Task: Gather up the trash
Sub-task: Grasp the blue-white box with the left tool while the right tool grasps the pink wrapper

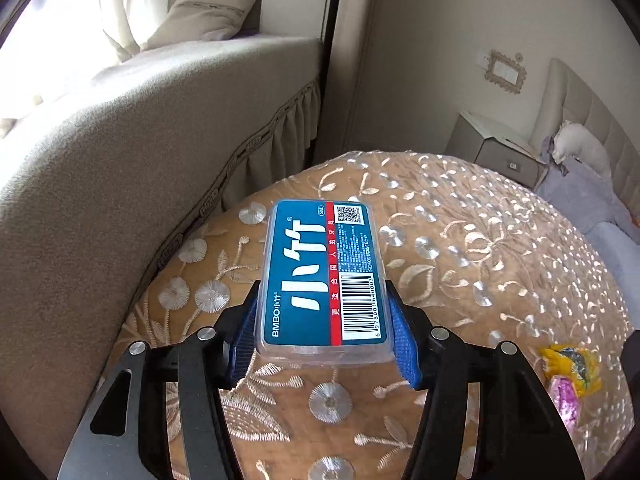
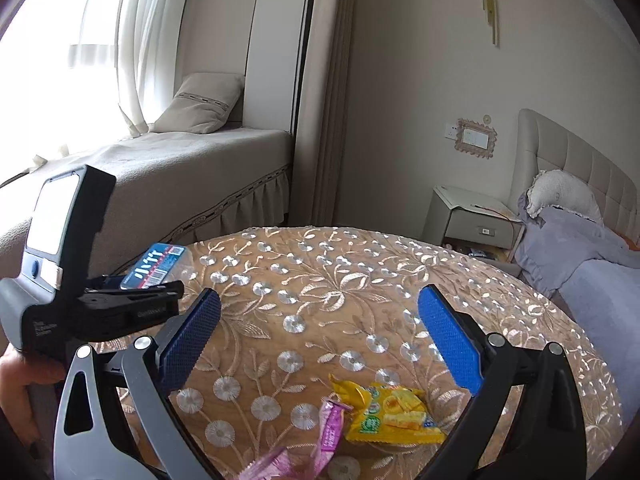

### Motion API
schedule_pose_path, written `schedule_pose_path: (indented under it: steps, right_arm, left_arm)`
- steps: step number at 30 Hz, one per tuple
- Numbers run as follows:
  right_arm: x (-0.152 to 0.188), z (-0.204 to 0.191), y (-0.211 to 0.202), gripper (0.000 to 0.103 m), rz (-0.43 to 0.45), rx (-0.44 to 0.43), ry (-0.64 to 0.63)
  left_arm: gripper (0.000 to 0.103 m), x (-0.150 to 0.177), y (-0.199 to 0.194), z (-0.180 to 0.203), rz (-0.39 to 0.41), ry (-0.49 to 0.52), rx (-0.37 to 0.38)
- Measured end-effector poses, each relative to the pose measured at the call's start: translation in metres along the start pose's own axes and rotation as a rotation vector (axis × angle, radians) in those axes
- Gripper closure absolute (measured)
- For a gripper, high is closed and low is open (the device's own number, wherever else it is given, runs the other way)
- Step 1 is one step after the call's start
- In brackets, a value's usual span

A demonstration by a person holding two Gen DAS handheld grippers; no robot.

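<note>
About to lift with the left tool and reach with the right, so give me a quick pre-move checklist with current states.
1. Left tool on the blue-labelled clear plastic floss box: ok, blue pads sit against both long sides.
2. Box lifted clear of the embroidered tan tablecloth: cannot tell.
3. Right tool free: ok, jaws wide, nothing between them.
4. Yellow snack wrapper reachable: ok, flat on the cloth just ahead of the right tool.
5. Pink wrapper: ok, beside the yellow one, partly cut off by the frame edge.
6. Trash bin located: cannot tell, none in view.
</note>
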State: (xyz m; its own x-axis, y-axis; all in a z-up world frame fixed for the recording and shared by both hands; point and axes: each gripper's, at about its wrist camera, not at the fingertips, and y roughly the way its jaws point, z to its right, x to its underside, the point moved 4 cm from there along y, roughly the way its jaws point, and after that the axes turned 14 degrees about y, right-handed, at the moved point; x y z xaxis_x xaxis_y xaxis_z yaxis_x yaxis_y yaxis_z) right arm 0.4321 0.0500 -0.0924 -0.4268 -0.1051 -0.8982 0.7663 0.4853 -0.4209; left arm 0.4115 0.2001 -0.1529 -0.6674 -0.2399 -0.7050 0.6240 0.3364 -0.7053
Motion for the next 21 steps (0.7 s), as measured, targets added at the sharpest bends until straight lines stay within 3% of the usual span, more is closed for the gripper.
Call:
schedule_pose_path:
  steps: [10,20,21]
  right_arm:
    - [0.036,0.037,-0.027,0.005,-0.085,0.073,0.08]
    - [0.087,0.004,-0.024,0.005,-0.305,0.011,0.001]
    - [0.092,0.0,-0.021,0.012,-0.32,0.03,-0.019]
  left_arm:
    - [0.046,0.021,-0.072,0.045,0.116,0.077,0.071]
    - [0.046,0.038,-0.105,0.04,0.15,0.08,0.08]
    - [0.046,0.039,-0.108,0.038,0.154,0.08,0.079]
